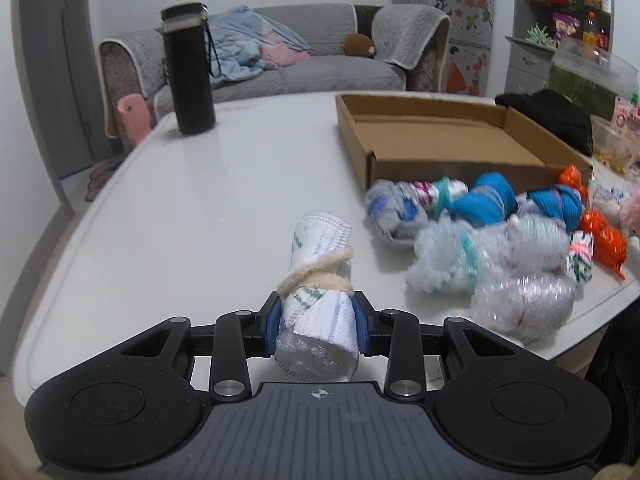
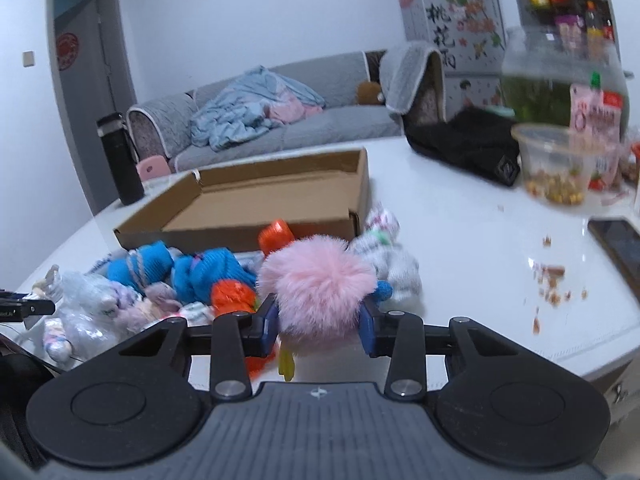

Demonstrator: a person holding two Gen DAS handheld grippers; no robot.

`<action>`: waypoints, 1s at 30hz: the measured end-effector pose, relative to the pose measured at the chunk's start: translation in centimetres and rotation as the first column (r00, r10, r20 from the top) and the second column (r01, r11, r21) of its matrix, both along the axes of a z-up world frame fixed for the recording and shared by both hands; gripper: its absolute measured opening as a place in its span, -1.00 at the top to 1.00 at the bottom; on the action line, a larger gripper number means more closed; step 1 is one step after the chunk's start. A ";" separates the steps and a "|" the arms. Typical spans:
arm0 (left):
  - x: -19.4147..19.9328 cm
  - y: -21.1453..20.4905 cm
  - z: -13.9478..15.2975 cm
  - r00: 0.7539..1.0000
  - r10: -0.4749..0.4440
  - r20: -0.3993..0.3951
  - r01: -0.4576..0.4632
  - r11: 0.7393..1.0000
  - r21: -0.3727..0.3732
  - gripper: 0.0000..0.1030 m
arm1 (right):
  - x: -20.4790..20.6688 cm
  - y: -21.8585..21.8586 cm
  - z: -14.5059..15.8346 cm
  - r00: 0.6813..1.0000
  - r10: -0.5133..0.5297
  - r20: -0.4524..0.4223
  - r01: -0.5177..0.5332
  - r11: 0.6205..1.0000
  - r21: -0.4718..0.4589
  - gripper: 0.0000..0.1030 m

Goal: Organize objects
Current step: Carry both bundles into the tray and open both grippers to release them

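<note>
While held: white rolled bundle [image 1: 316, 300] clamped in left tongs [image 1: 316, 326] just above counter [image 1: 200, 200]; pink fluffy item [image 2: 318, 284] clamped in right tongs [image 2: 318, 320] above the pile of rolled bundles [image 2: 192, 280]. Cardboard box [image 2: 248, 200] behind pile, nothing visible inside. Progress judged early: 2 items gripped, 0 boxed, pile remaining. Legible writing: large brush characters on cabinet panel [image 2: 444, 36], first reading "桃"; snack labels too blurred.
</note>
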State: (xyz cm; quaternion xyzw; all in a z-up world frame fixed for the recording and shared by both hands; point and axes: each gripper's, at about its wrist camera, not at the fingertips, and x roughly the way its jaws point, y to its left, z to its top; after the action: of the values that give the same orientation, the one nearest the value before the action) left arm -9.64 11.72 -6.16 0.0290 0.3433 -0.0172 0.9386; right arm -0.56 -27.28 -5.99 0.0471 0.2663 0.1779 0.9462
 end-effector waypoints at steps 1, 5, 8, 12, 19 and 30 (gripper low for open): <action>0.0 0.1 0.5 1.000 0.005 0.011 -0.005 1.000 0.000 0.19 | 0.0 -0.1 0.4 1.000 0.005 0.011 -0.005 1.000 0.006 0.30; 0.5 0.3 2.9 0.999 0.004 0.053 -0.003 1.000 -0.016 0.19 | 0.5 -0.3 2.5 0.998 0.025 0.058 -0.025 1.000 0.002 0.30; 1.6 -0.1 5.2 0.995 -0.010 0.096 0.011 1.000 -0.017 0.18 | 1.7 -0.4 4.2 0.995 0.036 0.091 -0.038 0.999 0.015 0.30; 4.0 -1.4 7.7 0.992 -0.040 0.122 0.041 0.999 -0.009 0.18 | 4.0 0.4 6.3 0.990 0.076 0.116 -0.079 0.997 0.022 0.30; 9.5 -4.5 10.5 0.988 -0.095 0.122 0.096 0.995 -0.005 0.18 | 8.5 2.0 9.8 0.979 0.146 0.146 -0.154 0.987 0.047 0.30; 21.0 -7.9 9.2 0.993 -0.117 0.002 0.117 0.992 -0.041 0.17 | 16.1 7.0 8.5 0.947 0.311 0.077 -0.312 0.950 0.001 0.30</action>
State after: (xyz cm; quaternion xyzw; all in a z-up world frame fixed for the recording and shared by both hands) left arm 11.36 3.81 3.08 0.0298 0.3406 -0.0790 0.9364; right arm 15.50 -20.23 2.55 0.0039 0.2329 0.3284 0.9154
